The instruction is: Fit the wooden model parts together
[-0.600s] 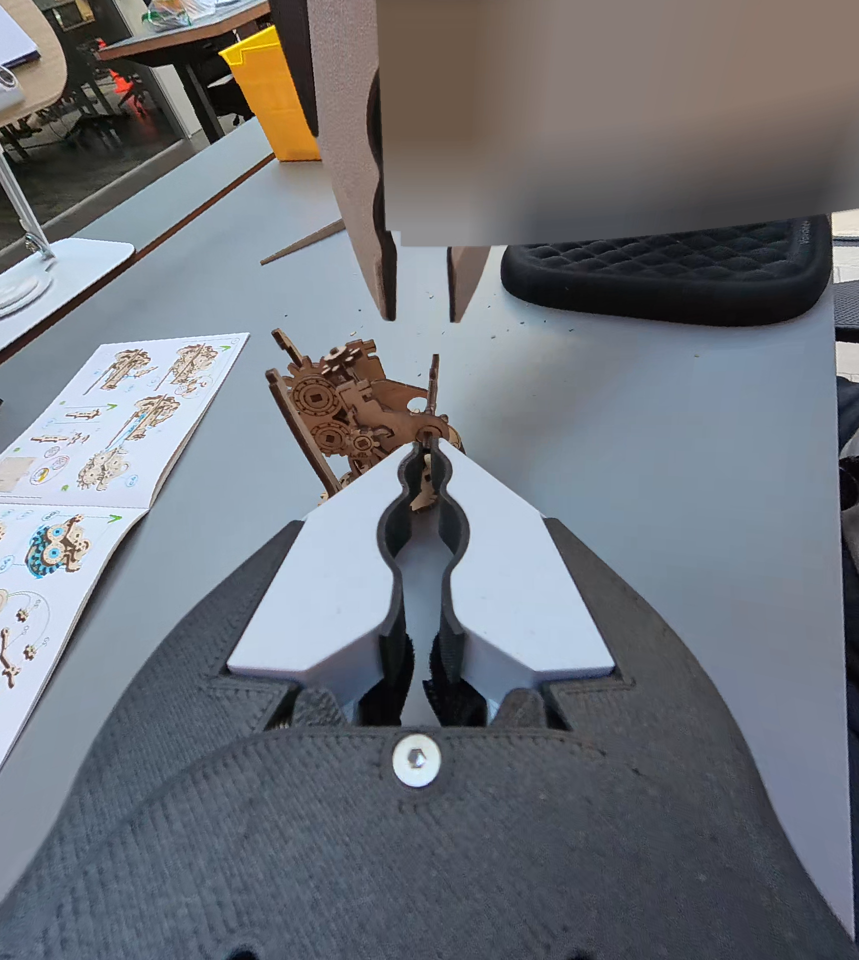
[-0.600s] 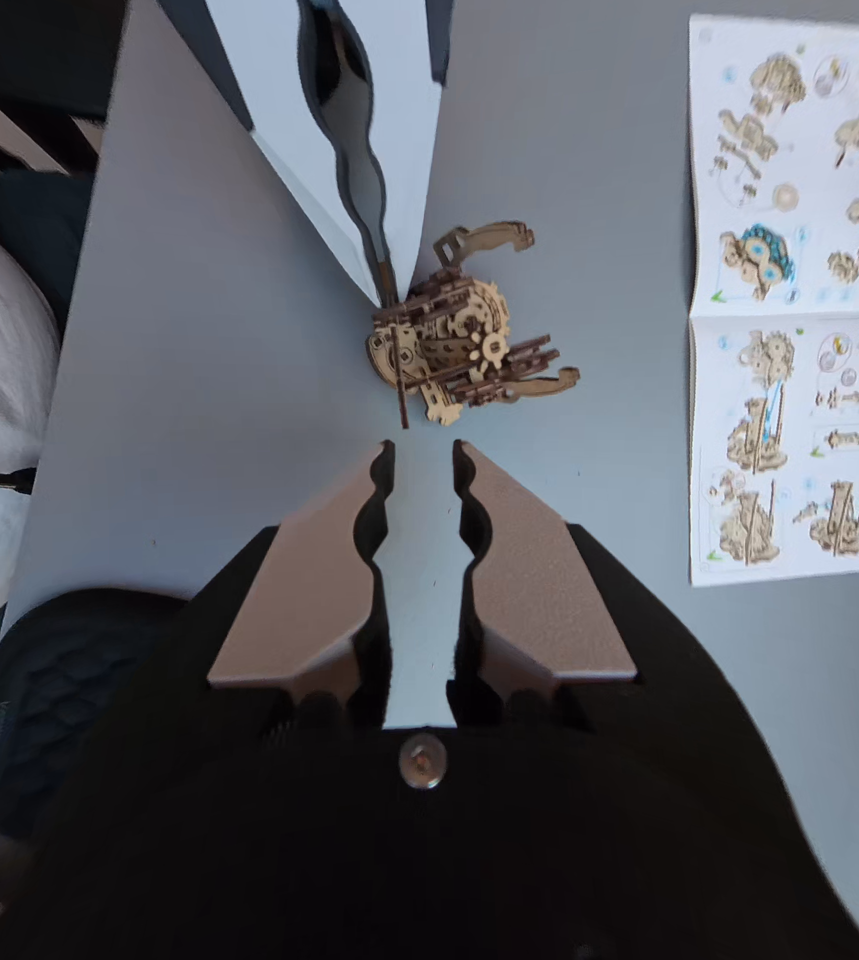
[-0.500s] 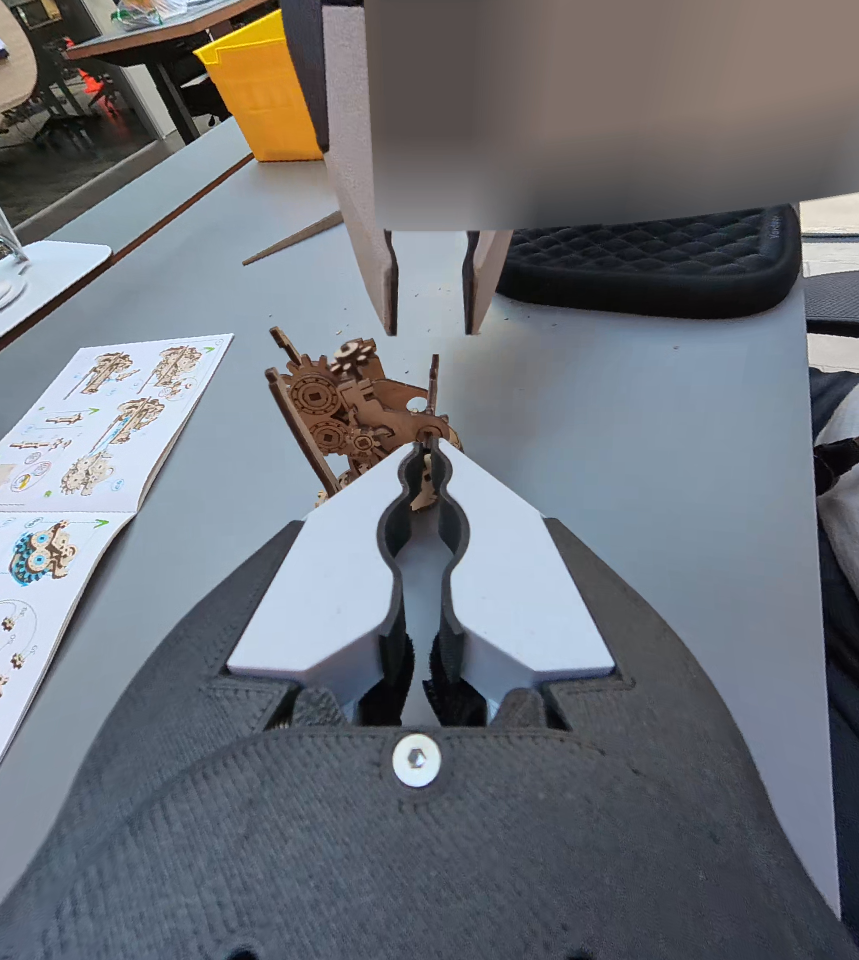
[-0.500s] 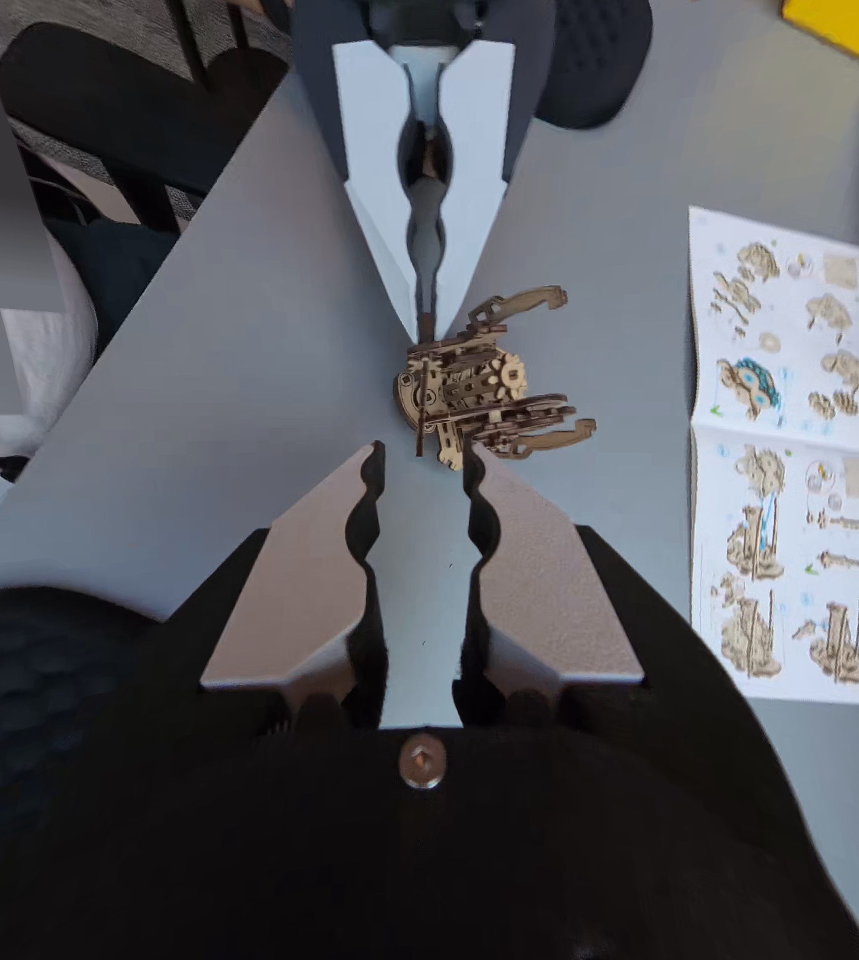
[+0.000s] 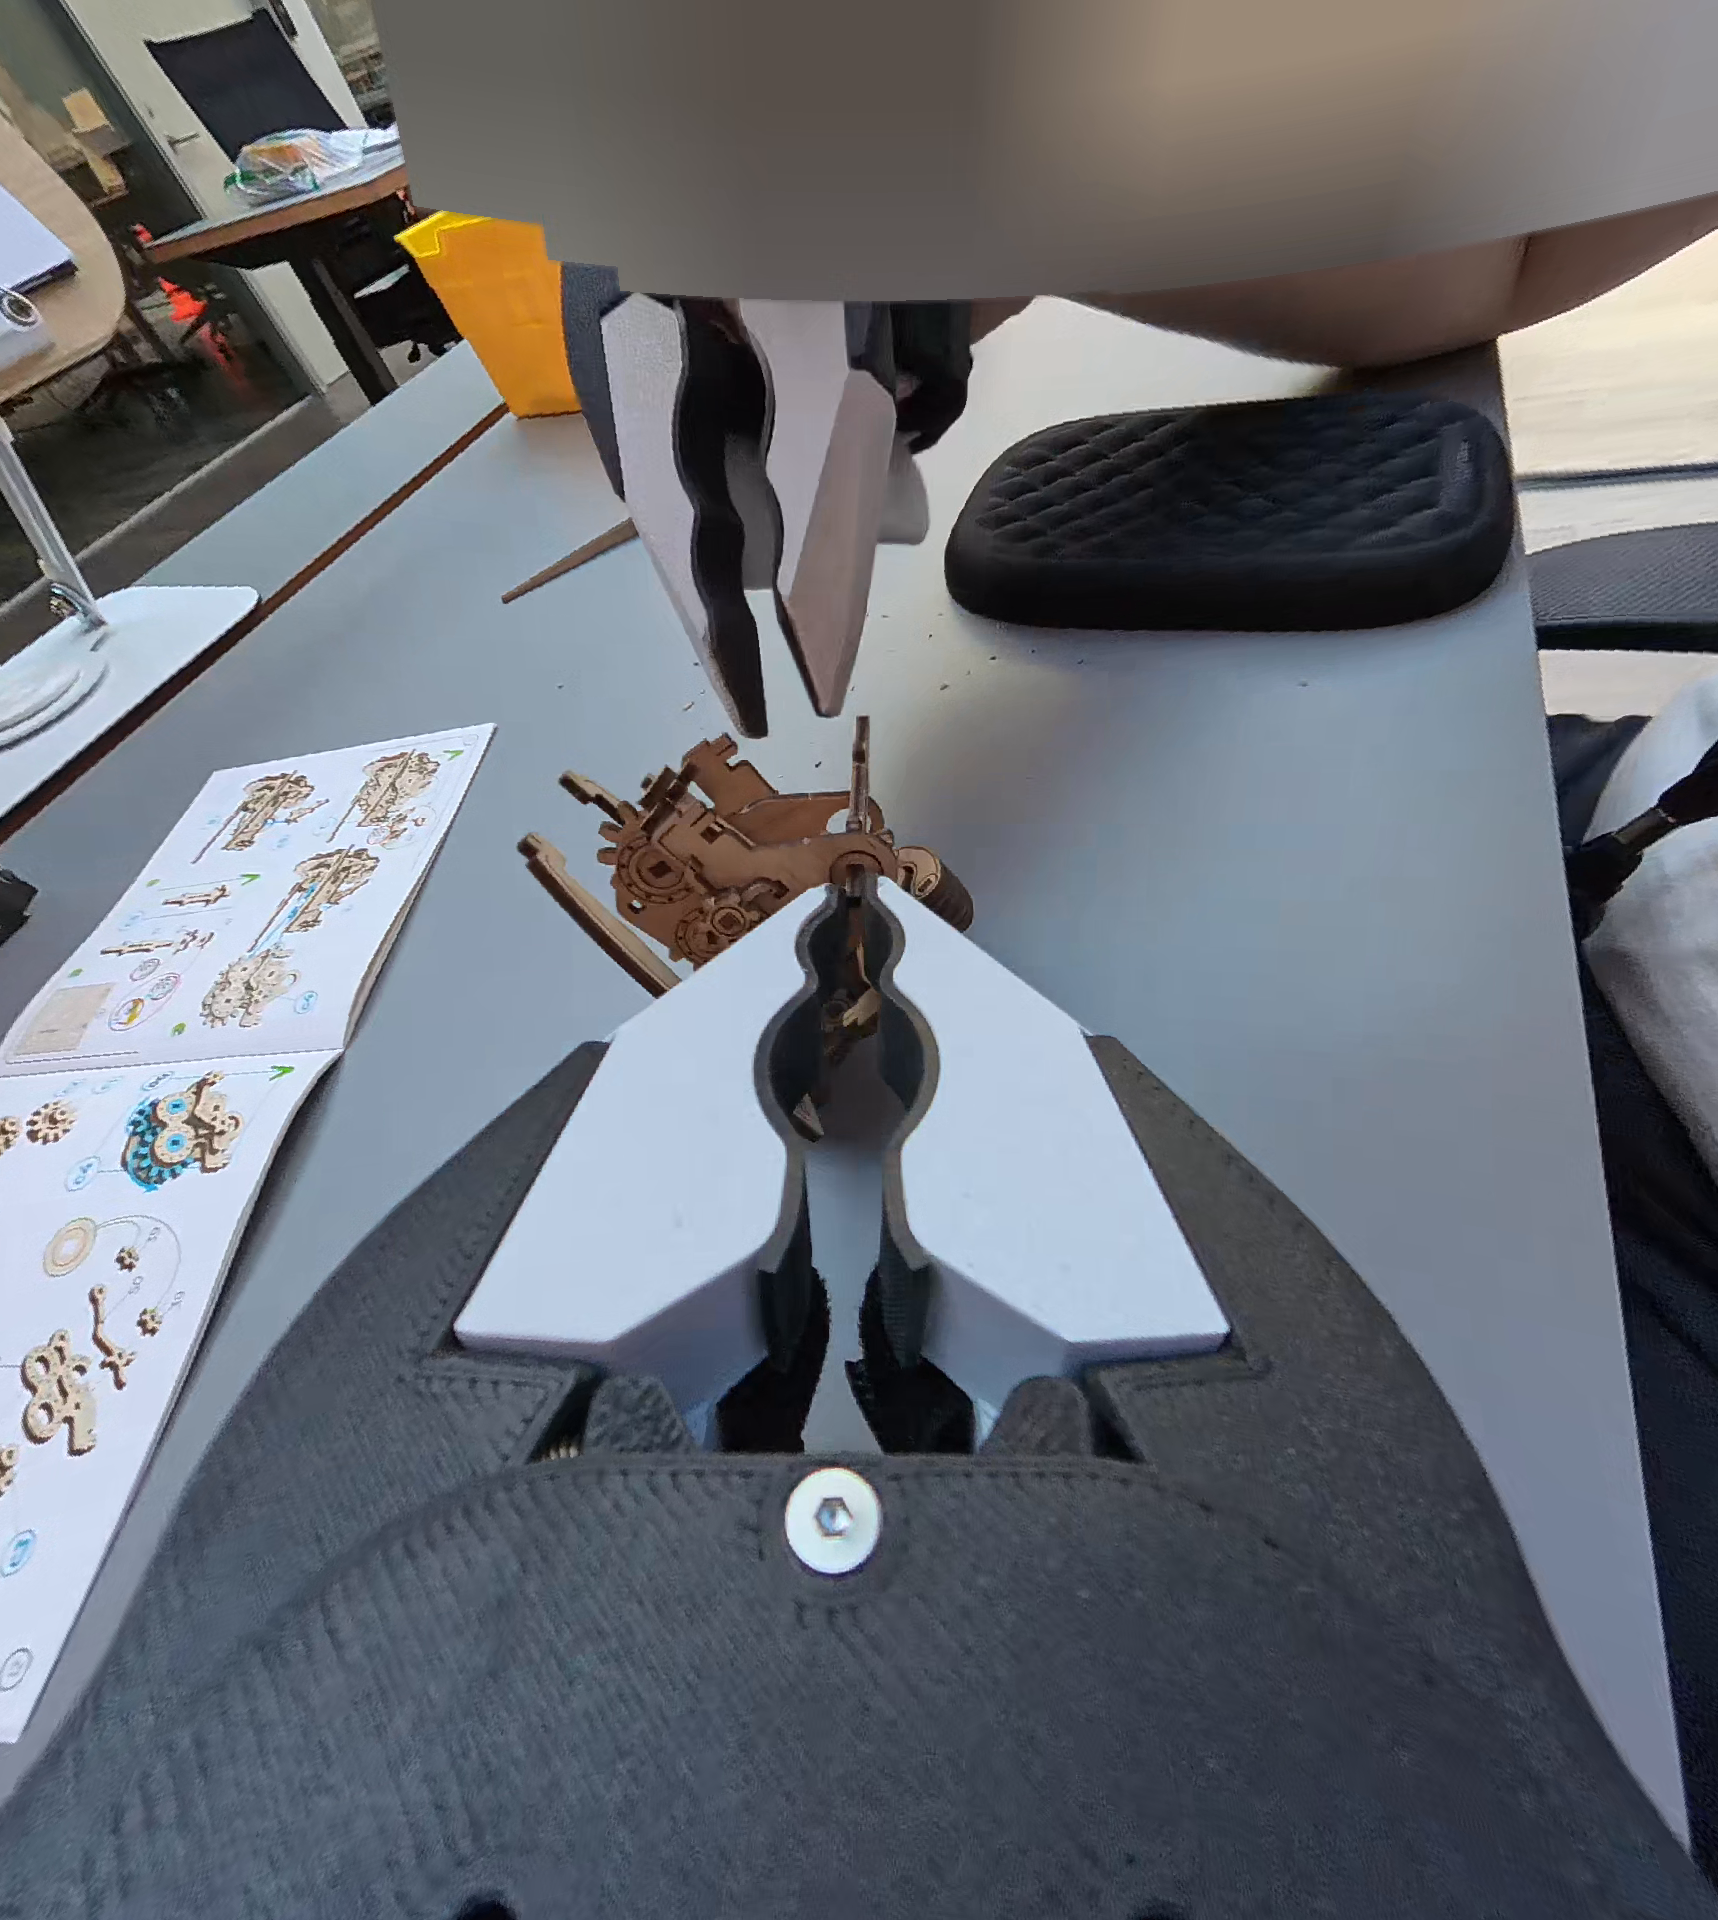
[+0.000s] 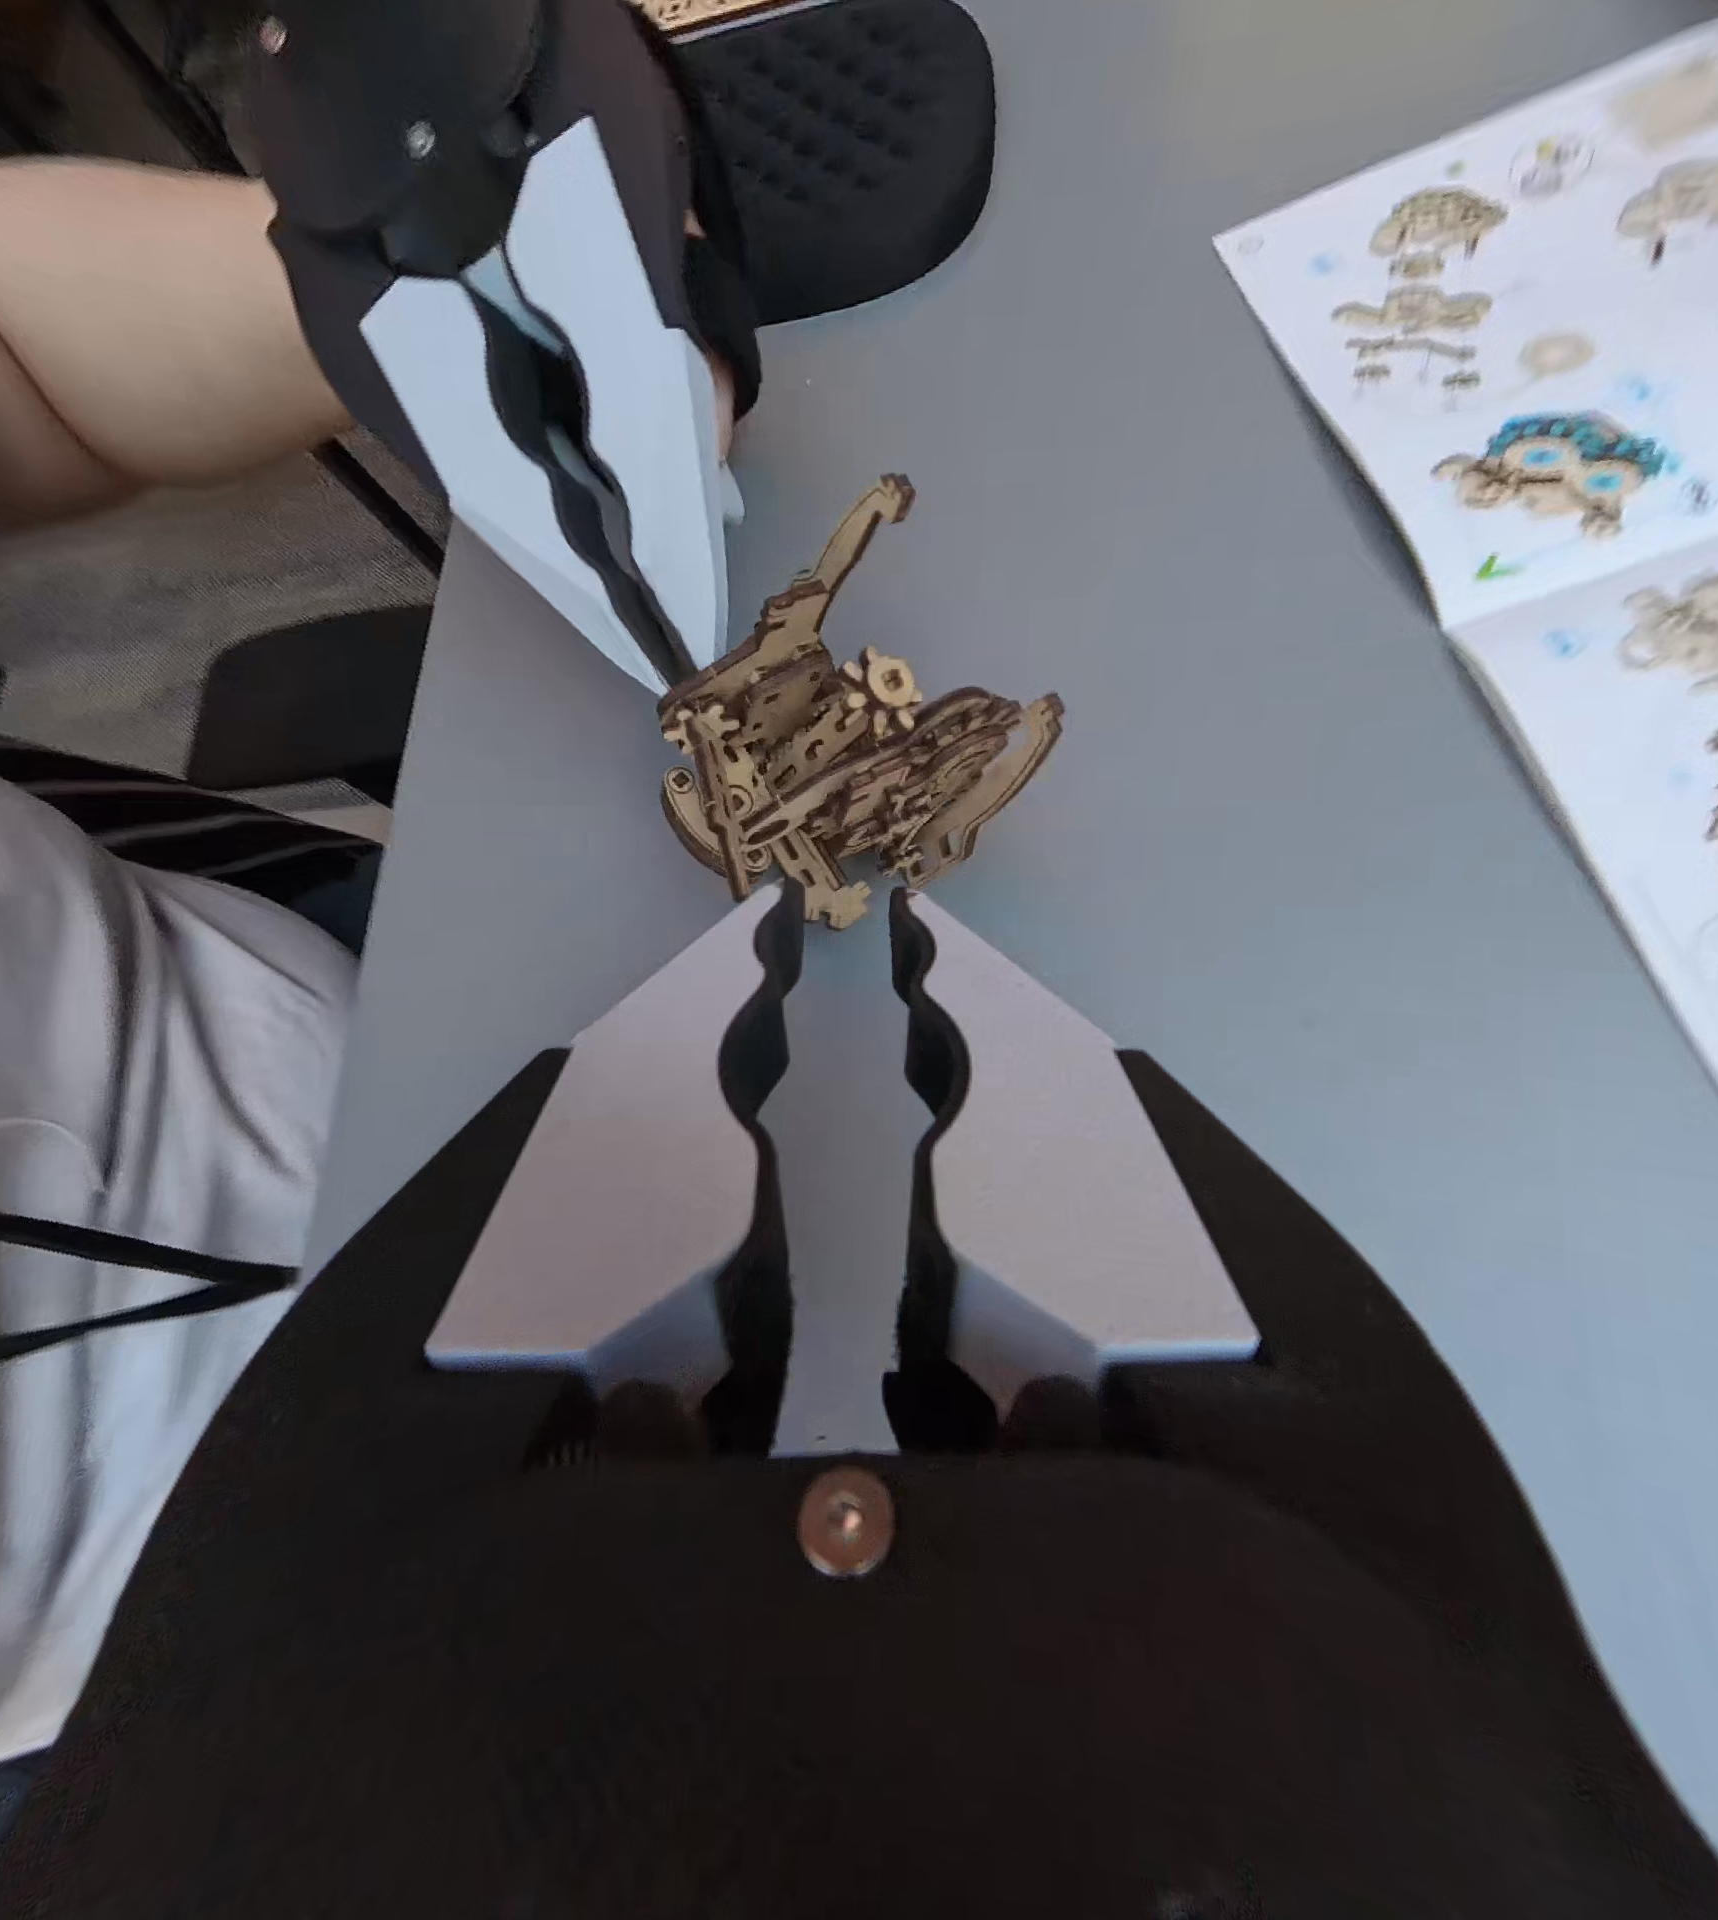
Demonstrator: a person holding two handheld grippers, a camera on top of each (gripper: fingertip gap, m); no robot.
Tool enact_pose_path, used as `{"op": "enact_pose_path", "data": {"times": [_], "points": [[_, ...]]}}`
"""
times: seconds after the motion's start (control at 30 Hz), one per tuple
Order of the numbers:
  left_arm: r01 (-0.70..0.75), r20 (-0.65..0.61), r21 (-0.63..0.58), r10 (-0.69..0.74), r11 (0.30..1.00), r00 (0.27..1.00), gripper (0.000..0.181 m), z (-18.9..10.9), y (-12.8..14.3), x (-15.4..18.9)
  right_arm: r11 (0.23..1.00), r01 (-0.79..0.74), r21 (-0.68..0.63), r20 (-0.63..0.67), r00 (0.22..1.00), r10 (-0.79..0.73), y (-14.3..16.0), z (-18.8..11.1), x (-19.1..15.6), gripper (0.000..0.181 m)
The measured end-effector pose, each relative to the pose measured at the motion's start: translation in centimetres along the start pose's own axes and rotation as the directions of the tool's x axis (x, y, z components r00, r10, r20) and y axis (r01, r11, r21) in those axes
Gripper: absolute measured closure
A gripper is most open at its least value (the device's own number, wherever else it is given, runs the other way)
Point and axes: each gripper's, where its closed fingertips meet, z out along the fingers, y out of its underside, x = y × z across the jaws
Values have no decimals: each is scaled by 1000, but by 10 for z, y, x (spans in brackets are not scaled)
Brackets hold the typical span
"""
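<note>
Left wrist view, from left to right: an open instruction booklet (image 5: 159,1039) lies flat on the grey tabletop (image 5: 1198,935) at about nine o'clock. Just right of it, near the centre, sits the wooden model (image 5: 730,862), a cluster of gears and plates. Its long axis runs roughly from ten o'clock to four o'clock, with thin struts pointing out toward the booklet and one slim piece standing upright at its right end. The left gripper (image 5: 850,899) has its fingers (image 5: 689,1122) nearly closed, pinching a thin wooden part at the model's right end; the part runs back between them toward six o'clock. Above the model, at twelve o'clock, the right gripper (image 5: 787,717) points its tips down with a narrow gap between them, holding nothing. A black quilted pad (image 5: 1229,509) lies at one o'clock.

Right wrist view: the left gripper (image 6: 683,675) comes in from eleven o'clock, its tips meeting the model's (image 6: 844,769) left side. One hooked arm of the model points toward twelve o'clock, and another reaches toward three o'clock. The right gripper (image 6: 839,899) has its fingers (image 6: 626,1143) apart and empty, their tips just beside the model's near edge; I cannot tell whether they touch it. The booklet (image 6: 1613,468) lies at two o'clock.
</note>
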Motion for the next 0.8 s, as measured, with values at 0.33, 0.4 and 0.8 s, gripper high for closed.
{"op": "enact_pose_path", "data": {"times": [0.33, 0.4, 0.8], "points": [[-224, 127, -75, 232, 972, 964, 181, 7, -3, 12, 912, -405, -58, 135, 902, 410, -5, 7, -22, 169], [-255, 144, -90, 266, 963, 953, 181, 8, -3, 13, 901, -425, -93, 116, 894, 433, -2, 11, -24, 169], [-306, 190, -119, 324, 945, 927, 181, 12, -1, 17, 900, -379, -217, -26, 924, 382, 14, 17, -19, 178]]}}
